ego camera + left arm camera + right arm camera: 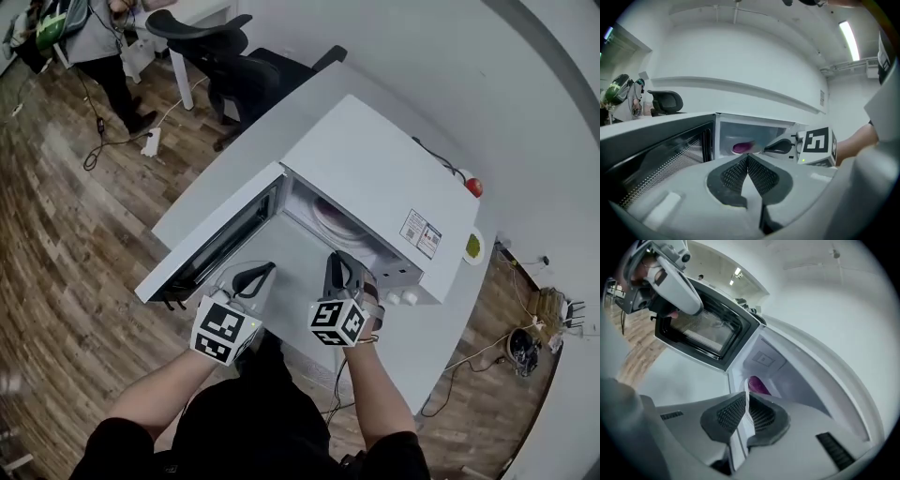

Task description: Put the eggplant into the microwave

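1. Left gripper (251, 278) sits at 7 o'clock in the head view; its pads are pressed together with nothing between them; it points into the open cavity, just off the door's inner face.
2. Door (220, 239) is swung wide, at 9 o'clock of the microwave (384, 169); the mouth is unobstructed.
3. Eggplant (742, 147) lies inside the cavity, on its floor toward the back; neither gripper touches it; its placing looks done.
4. Right gripper (337, 272) sits at 6 o'clock of the cavity mouth; its jaws are closed and empty, apart from the eggplant.
5. Step in hand, as a judgement: draw both grippers straight back toward 6 o'clock, clear of the door's sweep; then the left gripper pushes the door at its free edge, slowly, so that the microwave does not slide on the table (234, 159).
6. Counts: one eggplant; one microwave; one door; two grippers; one table; one office chair (216, 47) at 11 o'clock; one standing person (98, 37) at 10 o'clock.
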Tool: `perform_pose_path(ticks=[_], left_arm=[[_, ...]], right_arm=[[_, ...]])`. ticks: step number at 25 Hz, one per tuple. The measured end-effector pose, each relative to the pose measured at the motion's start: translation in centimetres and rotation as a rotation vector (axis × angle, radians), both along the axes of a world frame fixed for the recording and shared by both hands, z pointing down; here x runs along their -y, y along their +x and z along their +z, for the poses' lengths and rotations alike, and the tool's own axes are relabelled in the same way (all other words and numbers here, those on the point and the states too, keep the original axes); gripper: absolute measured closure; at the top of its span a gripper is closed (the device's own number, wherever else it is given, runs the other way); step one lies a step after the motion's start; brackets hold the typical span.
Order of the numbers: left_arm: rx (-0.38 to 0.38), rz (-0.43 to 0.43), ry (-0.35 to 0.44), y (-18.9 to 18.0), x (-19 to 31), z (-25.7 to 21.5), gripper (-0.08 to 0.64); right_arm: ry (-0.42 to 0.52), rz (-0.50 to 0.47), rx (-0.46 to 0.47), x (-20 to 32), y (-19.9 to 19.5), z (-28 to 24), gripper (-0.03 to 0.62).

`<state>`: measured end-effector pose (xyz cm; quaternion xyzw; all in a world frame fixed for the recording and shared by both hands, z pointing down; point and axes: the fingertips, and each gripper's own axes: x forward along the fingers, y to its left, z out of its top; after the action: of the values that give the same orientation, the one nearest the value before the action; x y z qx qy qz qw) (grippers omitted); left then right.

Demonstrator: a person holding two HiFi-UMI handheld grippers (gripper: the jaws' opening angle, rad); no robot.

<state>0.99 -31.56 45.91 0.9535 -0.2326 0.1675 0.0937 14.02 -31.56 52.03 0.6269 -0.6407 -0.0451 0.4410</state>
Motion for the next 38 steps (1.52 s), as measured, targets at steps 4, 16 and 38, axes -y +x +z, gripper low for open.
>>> perform_pose_path(ticks=[4, 16, 38], left_arm=[[-0.022, 0.015, 0.014, -1.4, -2.4, -2.4, 0.551], [-0.044, 0.052, 0.031, -3.6, -10.1, -6.2, 0.552], [-0.137, 0.059, 0.138, 0.5, -25.5, -17.5, 0.551]], right_arm=[[0.009, 0.008, 0.059, -3.7, -2.0, -2.1, 0.558], [0.041, 0.009, 0.279, -13.4, -5.6, -6.7, 0.558], [0.263, -0.186, 0.936, -31.8, -5.3, -22.9, 0.561]])
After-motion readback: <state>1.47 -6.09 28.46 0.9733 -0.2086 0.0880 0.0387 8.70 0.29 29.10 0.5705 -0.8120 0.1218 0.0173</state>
